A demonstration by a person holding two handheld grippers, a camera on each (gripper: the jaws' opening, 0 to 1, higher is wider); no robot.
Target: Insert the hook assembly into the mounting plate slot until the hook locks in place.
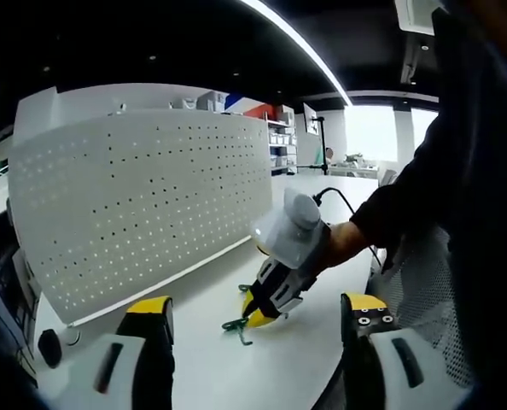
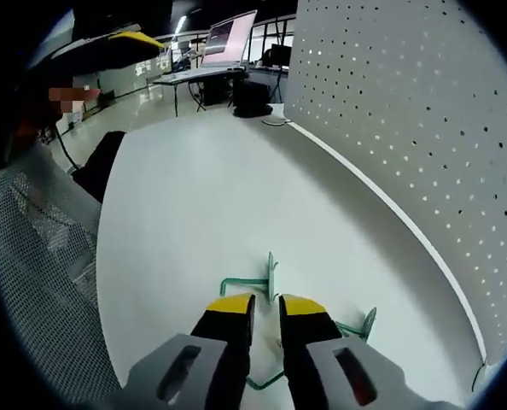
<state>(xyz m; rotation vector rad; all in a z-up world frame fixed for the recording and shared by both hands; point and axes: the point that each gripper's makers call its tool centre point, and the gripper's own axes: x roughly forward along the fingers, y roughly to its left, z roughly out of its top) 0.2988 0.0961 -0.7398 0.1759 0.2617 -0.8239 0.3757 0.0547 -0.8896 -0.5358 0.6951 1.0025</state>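
While the right hand-held gripper [image 2: 265,318] sits nearly shut over the green hook [image 2: 269,275] on the desk [image 2: 194,213] beside the pegboard [image 2: 424,128], and the left [image 1: 253,318] waits wide, a firm, square grip should precede lifting.

Tabletop: a broad bare stretch of the white table [image 2: 194,196] is seen left of the pegboard.
Barrier: the way is closed along one side by the upright perforated pegboard [image 1: 142,196], standing on the table.
Obstacle on surface: the green wire hook [image 2: 266,278] is lying flat, near the pegboard's foot.
Occupied space: the right gripper [image 1: 255,314] is lowered onto the hook.
Near edge: a mesh chair back [image 2: 40,282] is crowding the table edge.
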